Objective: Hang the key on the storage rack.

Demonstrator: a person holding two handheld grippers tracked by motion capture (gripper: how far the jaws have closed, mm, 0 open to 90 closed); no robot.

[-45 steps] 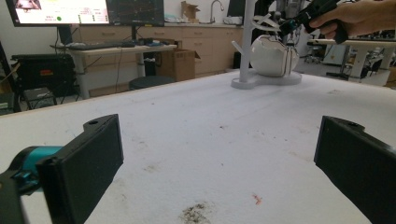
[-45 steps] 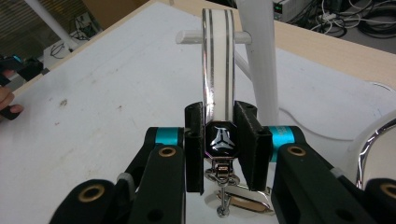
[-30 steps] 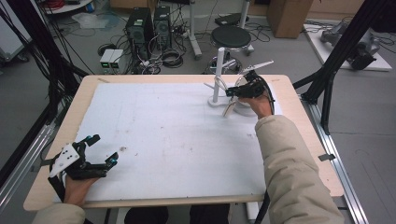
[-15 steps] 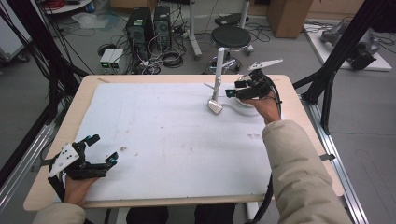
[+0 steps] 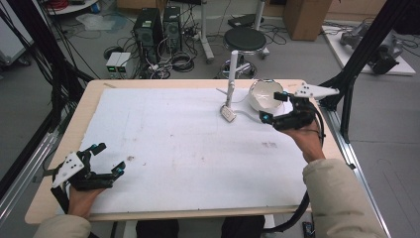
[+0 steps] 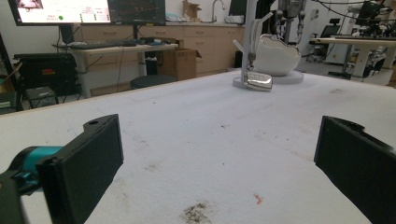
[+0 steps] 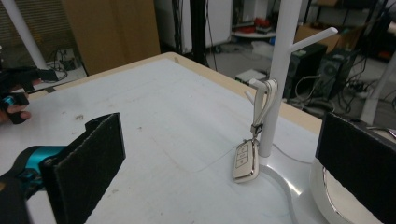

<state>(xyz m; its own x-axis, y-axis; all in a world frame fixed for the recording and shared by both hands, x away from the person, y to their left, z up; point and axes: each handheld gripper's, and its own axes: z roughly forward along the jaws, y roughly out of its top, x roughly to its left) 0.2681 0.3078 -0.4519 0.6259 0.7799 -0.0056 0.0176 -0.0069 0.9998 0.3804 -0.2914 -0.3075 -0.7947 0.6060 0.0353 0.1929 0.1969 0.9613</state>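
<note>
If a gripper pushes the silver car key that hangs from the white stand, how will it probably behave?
The silver car key hangs by a pale strap from the thin white peg stand, so it would probably swing, not slide. Its glossy shell looks slippery. The slender stand might tip.

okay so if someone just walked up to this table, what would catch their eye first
Probably the car key fob hanging by its strap from a peg of the white stand at the table's far right. Beside it sits a white bowl, with the right gripper, jaws just opened and empty, close by.

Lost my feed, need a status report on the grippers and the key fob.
Right gripper open, jaws just opened, nothing between. Left gripper open, idle at near corner. Key fob hangs by its strap on white stand, bowl beside. Nothing in the way.
</note>
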